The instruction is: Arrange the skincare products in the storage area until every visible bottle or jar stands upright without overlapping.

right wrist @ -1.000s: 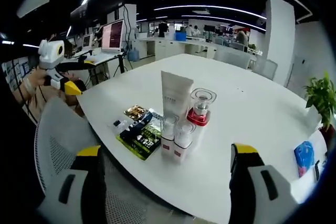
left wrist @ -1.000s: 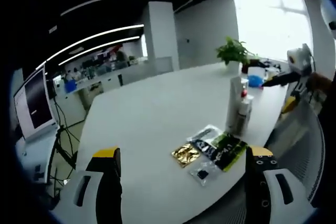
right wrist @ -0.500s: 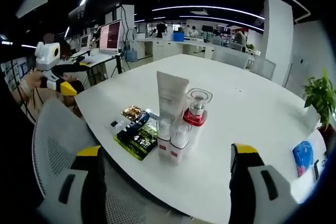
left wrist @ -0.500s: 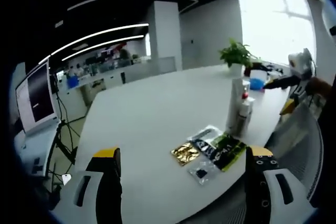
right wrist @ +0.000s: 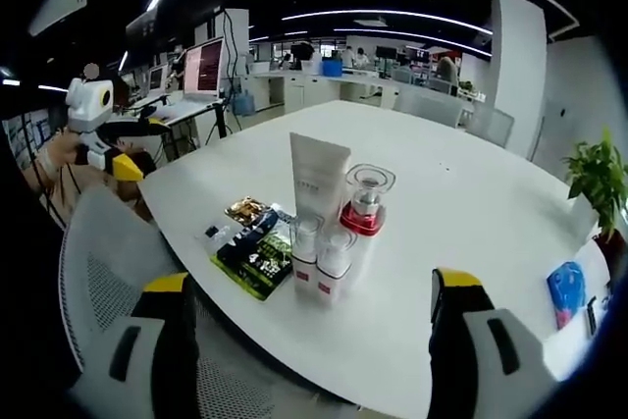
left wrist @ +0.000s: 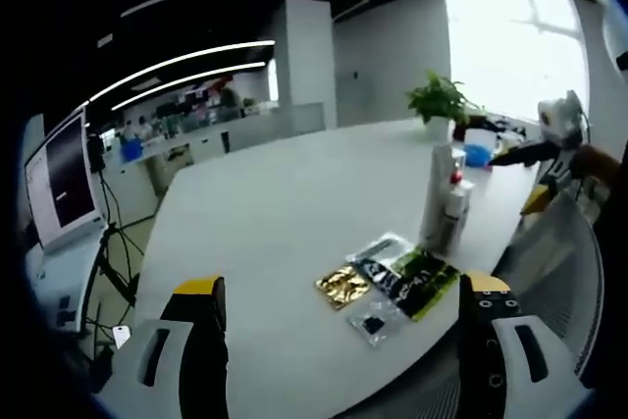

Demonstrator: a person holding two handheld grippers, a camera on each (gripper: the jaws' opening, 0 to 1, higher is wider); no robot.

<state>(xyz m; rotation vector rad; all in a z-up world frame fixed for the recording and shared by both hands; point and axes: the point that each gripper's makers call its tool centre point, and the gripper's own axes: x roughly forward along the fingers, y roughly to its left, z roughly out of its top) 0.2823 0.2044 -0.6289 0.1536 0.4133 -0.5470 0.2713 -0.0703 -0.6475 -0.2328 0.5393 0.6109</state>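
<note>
A cluster of skincare products stands upright on the white table (right wrist: 461, 213): a tall white tube (right wrist: 317, 180), a clear bottle with a red base (right wrist: 364, 200) and two small clear-capped bottles (right wrist: 319, 260). Flat sachets (right wrist: 253, 246) lie beside them, gold, black and green. In the left gripper view the same tube and bottles (left wrist: 444, 201) stand right of centre with the sachets (left wrist: 392, 280) in front. My left gripper (left wrist: 343, 340) is open and held well back from them. My right gripper (right wrist: 309, 340) is open too, with nothing between its jaws. The left gripper (right wrist: 108, 149) also appears at the far left.
A mesh chair back (right wrist: 103, 291) sits at the table's near edge. A potted plant (left wrist: 439, 100) and a blue pack (right wrist: 564, 291) are farther along the table. Desks with monitors (right wrist: 206, 66) fill the room behind.
Both views have drifted slightly; the products and sachets stay put. Both grippers remain open.
</note>
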